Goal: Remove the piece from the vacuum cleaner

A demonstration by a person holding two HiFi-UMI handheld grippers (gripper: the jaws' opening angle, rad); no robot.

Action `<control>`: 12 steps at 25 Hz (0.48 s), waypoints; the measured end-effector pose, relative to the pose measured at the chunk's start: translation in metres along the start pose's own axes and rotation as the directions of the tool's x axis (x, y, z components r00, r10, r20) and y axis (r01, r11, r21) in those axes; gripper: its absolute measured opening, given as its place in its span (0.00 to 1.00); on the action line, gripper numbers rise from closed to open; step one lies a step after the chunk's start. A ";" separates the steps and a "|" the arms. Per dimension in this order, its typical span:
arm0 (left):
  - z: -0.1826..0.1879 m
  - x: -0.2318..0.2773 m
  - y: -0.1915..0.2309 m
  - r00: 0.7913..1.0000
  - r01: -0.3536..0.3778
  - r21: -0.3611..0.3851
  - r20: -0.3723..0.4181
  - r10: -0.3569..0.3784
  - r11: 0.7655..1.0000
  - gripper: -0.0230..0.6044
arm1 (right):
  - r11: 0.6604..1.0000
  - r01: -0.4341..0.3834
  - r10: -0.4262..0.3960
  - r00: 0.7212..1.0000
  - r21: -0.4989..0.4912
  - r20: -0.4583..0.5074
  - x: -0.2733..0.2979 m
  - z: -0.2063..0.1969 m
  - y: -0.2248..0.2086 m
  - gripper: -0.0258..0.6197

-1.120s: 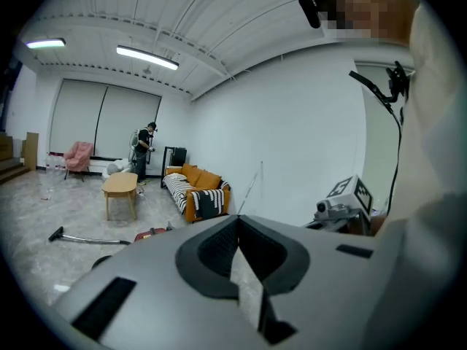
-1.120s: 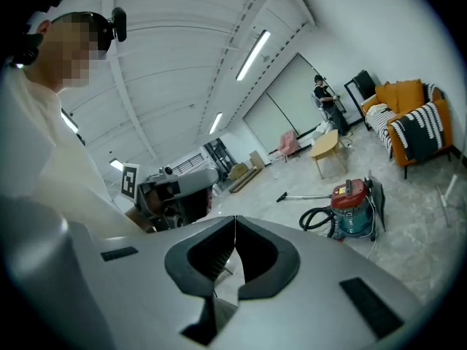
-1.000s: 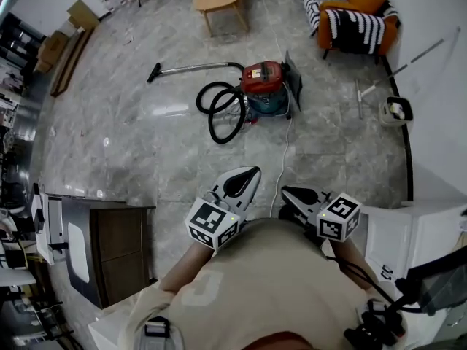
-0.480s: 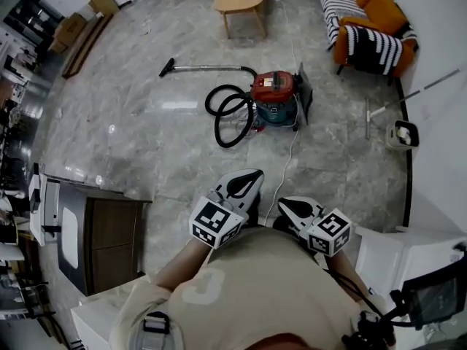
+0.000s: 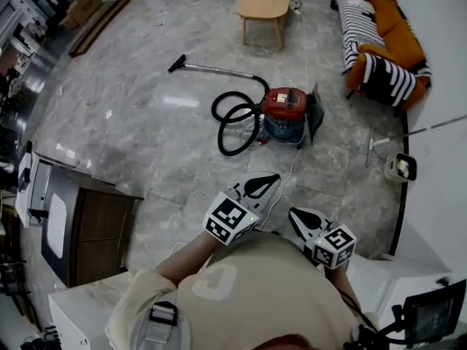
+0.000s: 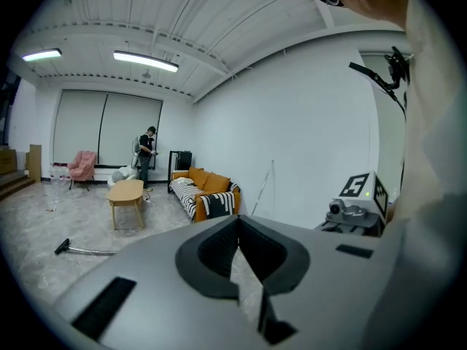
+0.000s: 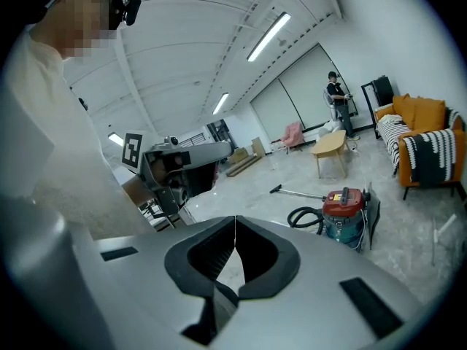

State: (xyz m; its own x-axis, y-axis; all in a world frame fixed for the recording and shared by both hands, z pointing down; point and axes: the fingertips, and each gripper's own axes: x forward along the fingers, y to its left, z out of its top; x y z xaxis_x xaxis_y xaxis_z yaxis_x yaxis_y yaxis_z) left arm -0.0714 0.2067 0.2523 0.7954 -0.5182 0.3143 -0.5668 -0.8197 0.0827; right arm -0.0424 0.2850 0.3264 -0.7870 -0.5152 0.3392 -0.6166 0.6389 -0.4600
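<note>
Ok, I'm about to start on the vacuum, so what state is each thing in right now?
Left gripper: shut, empty.
Right gripper: shut, empty.
Vacuum cleaner: standing on the floor, apart from both grippers.
Hose: attached to the vacuum, looped on the floor.
Wand: lying flat on the floor.

1. On my feed the floor's all glossy grey marble-look tile (image 5: 146,122).
2. I see plain white walls (image 6: 306,122), with long ceiling strip lights (image 6: 144,60) switched on.
3. There's a light wooden oval coffee table (image 5: 266,2) near an orange sofa with black-and-white striped throws (image 5: 394,35).
4. A dark brown wooden cabinet (image 5: 102,232) sits lower left.
</note>
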 end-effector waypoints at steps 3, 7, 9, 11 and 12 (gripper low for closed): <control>0.000 -0.003 0.030 1.000 -0.010 -0.025 0.002 0.011 1.000 0.04 | 0.999 0.045 -0.045 0.999 -0.025 -0.007 0.022 0.017 -0.010 0.04; 0.003 -0.003 0.068 1.000 0.002 -0.054 0.008 -0.002 0.999 0.04 | 0.994 0.086 -0.086 0.996 -0.074 0.000 0.051 0.046 -0.016 0.04; 0.008 -0.002 0.083 0.999 0.028 -0.055 0.016 -0.027 0.998 0.04 | 0.992 0.098 -0.098 0.995 -0.079 0.002 0.065 0.057 -0.017 0.04; 0.012 0.001 0.095 0.998 0.061 -0.046 0.018 -0.061 0.997 0.04 | 0.992 0.106 -0.105 0.994 -0.064 0.007 0.079 0.064 -0.018 0.04; 0.013 0.002 0.101 0.997 0.080 -0.041 0.019 -0.080 0.996 0.04 | 0.993 0.111 -0.111 0.994 -0.050 0.009 0.086 0.067 -0.019 0.04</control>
State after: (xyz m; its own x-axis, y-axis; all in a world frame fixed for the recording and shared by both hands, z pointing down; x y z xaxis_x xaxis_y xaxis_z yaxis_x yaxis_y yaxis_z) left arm -0.1239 0.1199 0.2488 0.8420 -0.4557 0.2888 -0.5092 -0.8482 0.1461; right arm -0.0968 0.1903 0.3088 -0.7138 -0.5880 0.3803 -0.7003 0.6059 -0.3776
